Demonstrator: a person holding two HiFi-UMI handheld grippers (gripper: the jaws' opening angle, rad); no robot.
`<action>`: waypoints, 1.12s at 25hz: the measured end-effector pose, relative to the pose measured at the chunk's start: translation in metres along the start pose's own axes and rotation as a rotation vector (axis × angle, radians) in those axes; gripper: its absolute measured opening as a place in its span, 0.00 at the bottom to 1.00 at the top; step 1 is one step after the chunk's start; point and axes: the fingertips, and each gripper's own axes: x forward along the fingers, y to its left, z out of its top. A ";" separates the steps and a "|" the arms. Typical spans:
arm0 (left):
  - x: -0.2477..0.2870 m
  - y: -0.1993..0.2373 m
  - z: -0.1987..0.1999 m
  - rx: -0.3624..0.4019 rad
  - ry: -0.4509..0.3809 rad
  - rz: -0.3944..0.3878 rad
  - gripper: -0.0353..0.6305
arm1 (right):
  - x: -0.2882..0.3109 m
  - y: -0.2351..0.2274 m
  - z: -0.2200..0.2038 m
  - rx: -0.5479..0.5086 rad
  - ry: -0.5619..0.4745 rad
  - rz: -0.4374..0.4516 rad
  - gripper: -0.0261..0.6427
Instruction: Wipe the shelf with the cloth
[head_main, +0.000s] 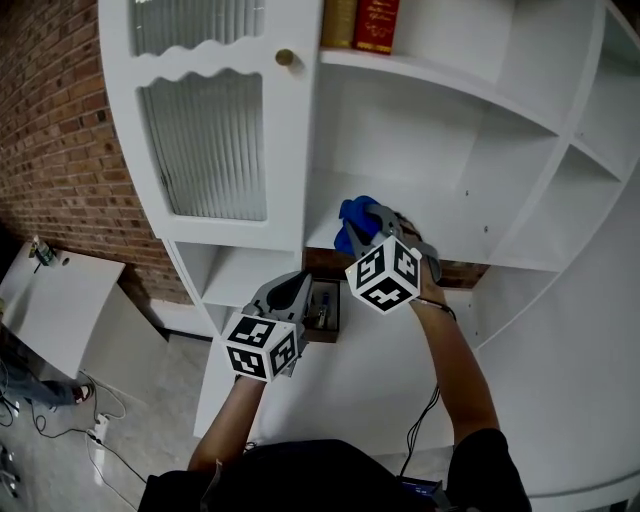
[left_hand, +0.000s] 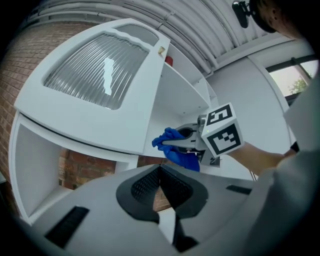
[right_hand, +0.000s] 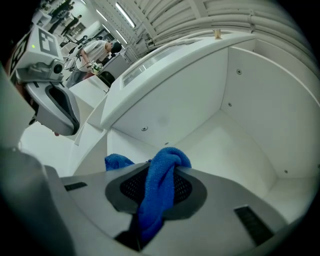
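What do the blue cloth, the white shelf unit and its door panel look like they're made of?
Blue cloth: soft terry or microfibre, with a fuzzy looped nap. Shelf unit: smooth matte white, probably painted or laminated board; screw heads show. Door panel: ribbed translucent glass or plastic.

Blue cloth (right_hand: 159, 190); white shelf (head_main: 420, 215); black-and-white square-patterned marker cube (head_main: 385, 272); red-brown brick wall (head_main: 60, 130); ribbed pale door pane (head_main: 205, 145); red book (head_main: 378, 22).

Readable text: none in any view.
Books (head_main: 362, 22): on the shelf above the right gripper (head_main: 368, 216) — gold print on the spines, too small to read.
Marker cubes (head_main: 385, 272): one on the right gripper, one on the left gripper (head_main: 293, 288) — only black-and-white square patterns, no letters or numbers.
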 end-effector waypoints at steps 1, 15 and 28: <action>0.002 -0.003 -0.001 -0.001 0.002 -0.008 0.07 | -0.001 -0.002 -0.004 0.001 0.005 -0.004 0.16; 0.035 -0.047 -0.019 -0.018 0.040 -0.111 0.08 | -0.028 -0.034 -0.062 0.047 0.084 -0.086 0.16; 0.062 -0.089 -0.029 -0.014 0.064 -0.223 0.07 | -0.053 -0.064 -0.118 0.095 0.181 -0.165 0.16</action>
